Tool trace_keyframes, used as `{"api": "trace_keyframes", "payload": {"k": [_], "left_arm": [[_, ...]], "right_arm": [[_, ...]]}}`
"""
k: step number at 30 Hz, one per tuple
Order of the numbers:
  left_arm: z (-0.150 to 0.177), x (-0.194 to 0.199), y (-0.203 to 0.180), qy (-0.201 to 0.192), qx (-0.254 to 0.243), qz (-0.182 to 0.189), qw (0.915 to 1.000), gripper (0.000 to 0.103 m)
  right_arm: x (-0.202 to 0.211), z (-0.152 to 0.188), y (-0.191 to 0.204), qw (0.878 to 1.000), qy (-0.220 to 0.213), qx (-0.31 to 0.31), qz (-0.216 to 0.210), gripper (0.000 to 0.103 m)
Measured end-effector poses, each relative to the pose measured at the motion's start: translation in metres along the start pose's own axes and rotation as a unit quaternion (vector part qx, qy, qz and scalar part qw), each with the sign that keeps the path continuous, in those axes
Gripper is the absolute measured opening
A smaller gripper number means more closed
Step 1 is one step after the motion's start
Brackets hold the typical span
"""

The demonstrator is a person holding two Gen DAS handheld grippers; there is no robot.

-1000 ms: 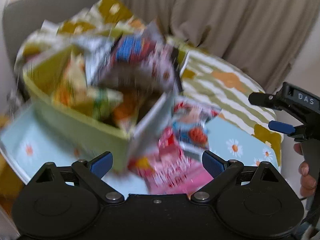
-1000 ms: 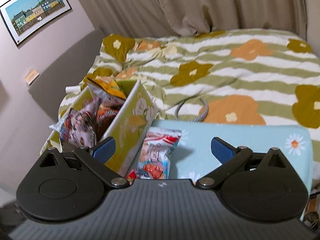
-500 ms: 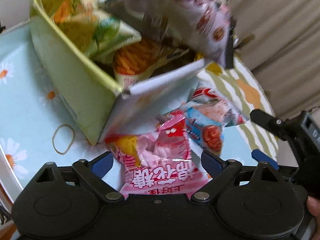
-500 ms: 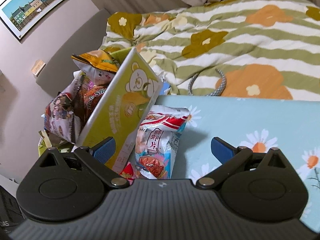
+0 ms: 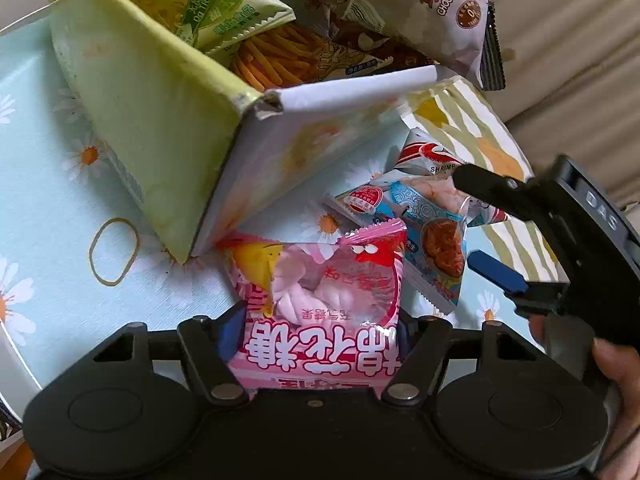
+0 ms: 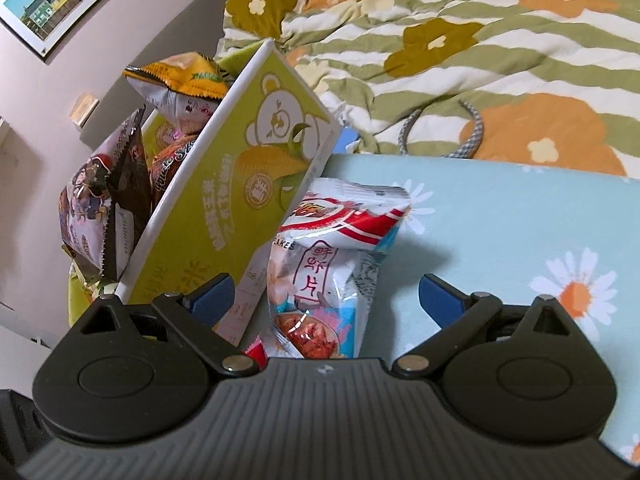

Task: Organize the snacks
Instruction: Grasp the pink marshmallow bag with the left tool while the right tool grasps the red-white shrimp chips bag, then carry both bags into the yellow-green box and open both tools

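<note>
A pink marshmallow packet [image 5: 320, 300] lies on the table at the corner of the green snack box [image 5: 160, 120]. My left gripper [image 5: 316, 334] is closing on the packet, and its blue pads touch the packet's two sides. Just right of it lies a white, red and blue shrimp chip bag [image 5: 420, 220] [image 6: 320, 264], resting against the box [image 6: 240, 184]. My right gripper [image 6: 324, 300] hovers over that bag with its jaws open and nothing gripped; it also shows as the right gripper [image 5: 480, 232] in the left wrist view. The box holds several snack bags.
The light blue daisy-print table [image 5: 40, 220] [image 6: 520, 220] carries a loose rubber band [image 5: 114, 250] left of the box. Behind the table lie green striped floral bedding [image 6: 440, 40] and a grey cable [image 6: 440, 128]. A person's hand [image 5: 616, 364] holds the right gripper.
Both grippers have come down toward the table. The left jaws have narrowed from wide open onto the pink packet. The right gripper has moved closer over the shrimp chip bag, still open.
</note>
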State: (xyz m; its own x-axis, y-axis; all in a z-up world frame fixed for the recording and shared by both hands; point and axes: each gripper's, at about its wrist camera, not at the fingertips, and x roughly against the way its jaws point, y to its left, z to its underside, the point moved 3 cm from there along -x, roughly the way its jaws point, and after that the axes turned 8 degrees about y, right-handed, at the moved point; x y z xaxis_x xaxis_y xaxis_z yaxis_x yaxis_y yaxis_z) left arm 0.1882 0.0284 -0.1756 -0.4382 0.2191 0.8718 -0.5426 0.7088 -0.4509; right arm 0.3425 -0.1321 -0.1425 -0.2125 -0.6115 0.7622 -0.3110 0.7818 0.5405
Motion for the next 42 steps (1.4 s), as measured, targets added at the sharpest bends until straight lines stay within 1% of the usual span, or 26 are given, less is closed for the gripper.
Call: {"api": "trace_keyframes", "payload": {"k": [7, 8, 9, 10, 11, 12, 13, 14, 18, 23, 28, 32, 38, 42], "left_arm": [[0.005, 0.001, -0.002, 0.0, -0.007, -0.006, 1.0, 0.073], [0.001, -0.003, -0.005, 0.0, -0.008, -0.007, 0.9999, 0.073], [0.002, -0.002, -0.005, 0.0, -0.009, -0.007, 0.9999, 0.073], [0.002, -0.002, -0.006, 0.0, -0.01, -0.008, 0.9999, 0.072], [0.002, -0.002, -0.006, 0.0, -0.011, -0.008, 0.9999, 0.072], [0.002, -0.002, -0.007, 0.0, -0.013, -0.008, 0.9999, 0.072], [0.003, -0.001, -0.008, 0.001, -0.015, -0.008, 0.9999, 0.072], [0.003, -0.001, -0.009, 0.001, -0.017, -0.006, 0.9998, 0.072], [0.004, 0.005, -0.017, 0.0, -0.033, -0.001, 0.9995, 0.072], [0.008, 0.017, -0.036, -0.009, -0.076, 0.012, 0.997, 0.072], [0.018, 0.041, -0.058, -0.028, -0.139, 0.023, 0.9896, 0.072], [0.023, 0.072, -0.073, -0.065, -0.193, 0.029, 0.9786, 0.072], [0.012, 0.121, -0.07, -0.127, -0.233, 0.026, 0.9639, 0.072], [-0.003, 0.155, -0.063, -0.166, -0.249, 0.024, 0.954, 0.072]], "right_arm": [[-0.019, -0.006, 0.004, 1.0, 0.008, 0.002, -0.013, 0.103], [-0.022, -0.007, 0.004, 1.0, 0.01, 0.002, -0.014, 0.103], [-0.024, -0.008, 0.004, 1.0, 0.012, 0.002, -0.014, 0.101], [-0.027, -0.009, 0.004, 1.0, 0.015, 0.002, -0.015, 0.097], [-0.03, -0.009, 0.003, 1.0, 0.019, 0.003, -0.015, 0.082], [-0.032, -0.009, 0.003, 1.0, 0.022, 0.005, -0.016, 0.073], [-0.033, -0.008, 0.002, 1.0, 0.023, 0.004, -0.019, 0.071], [-0.032, -0.006, 0.001, 1.0, 0.02, 0.003, -0.02, 0.065], [-0.02, -0.001, 0.0, 1.0, 0.005, 0.007, -0.008, 0.064], [0.012, 0.003, 0.0, 1.0, -0.022, 0.0, 0.0, 0.064], [0.056, 0.009, 0.004, 0.998, -0.053, -0.007, 0.016, 0.064], [0.09, 0.013, 0.014, 0.997, -0.074, -0.003, 0.029, 0.064], [0.135, 0.014, 0.041, 0.993, -0.113, 0.015, 0.039, 0.064], [0.152, 0.012, 0.064, 0.99, -0.132, 0.029, 0.03, 0.064]]}}
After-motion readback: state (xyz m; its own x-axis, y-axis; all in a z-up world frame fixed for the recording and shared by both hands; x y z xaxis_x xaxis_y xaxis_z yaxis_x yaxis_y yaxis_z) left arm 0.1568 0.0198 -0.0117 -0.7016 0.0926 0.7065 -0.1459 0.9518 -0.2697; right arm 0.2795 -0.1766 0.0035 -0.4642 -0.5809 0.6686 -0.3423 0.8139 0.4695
